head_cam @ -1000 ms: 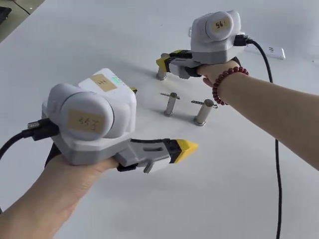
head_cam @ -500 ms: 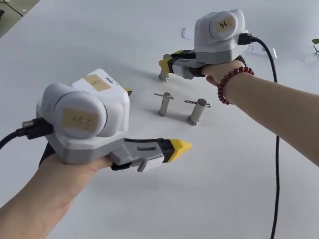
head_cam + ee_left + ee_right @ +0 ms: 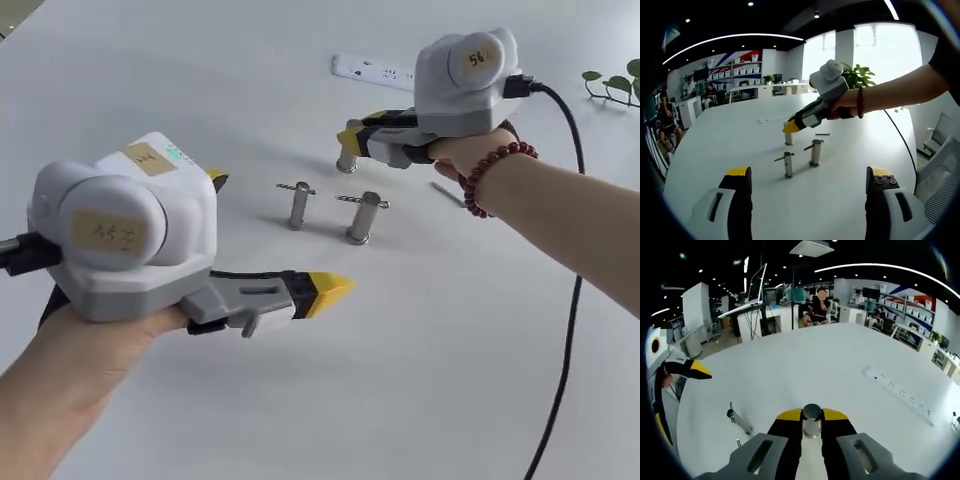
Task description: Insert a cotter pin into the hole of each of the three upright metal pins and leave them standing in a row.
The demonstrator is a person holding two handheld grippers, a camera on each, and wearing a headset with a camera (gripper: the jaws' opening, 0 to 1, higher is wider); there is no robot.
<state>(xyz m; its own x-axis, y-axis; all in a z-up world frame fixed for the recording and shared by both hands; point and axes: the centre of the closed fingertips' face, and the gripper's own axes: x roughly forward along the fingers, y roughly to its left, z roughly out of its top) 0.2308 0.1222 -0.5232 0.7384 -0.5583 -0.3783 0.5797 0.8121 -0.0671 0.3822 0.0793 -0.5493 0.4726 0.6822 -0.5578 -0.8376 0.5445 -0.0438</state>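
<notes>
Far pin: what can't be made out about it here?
- Far pin hole, and any cotter in it: covered by the right gripper jaws, in the right gripper view and head view.
- Thin loose item on the table: too small to identify, head view.

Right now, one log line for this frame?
right claw: shut on far pin | left claw: open, off the work | near pin, middle pin: cotters in | loose cotter: on table

A: Where do the views look from?
B: Head view looks down from above the pins (image 3: 299,204). Left gripper view faces them from nearby; the right one sits close against the far pin (image 3: 811,421). All three share them.
</notes>
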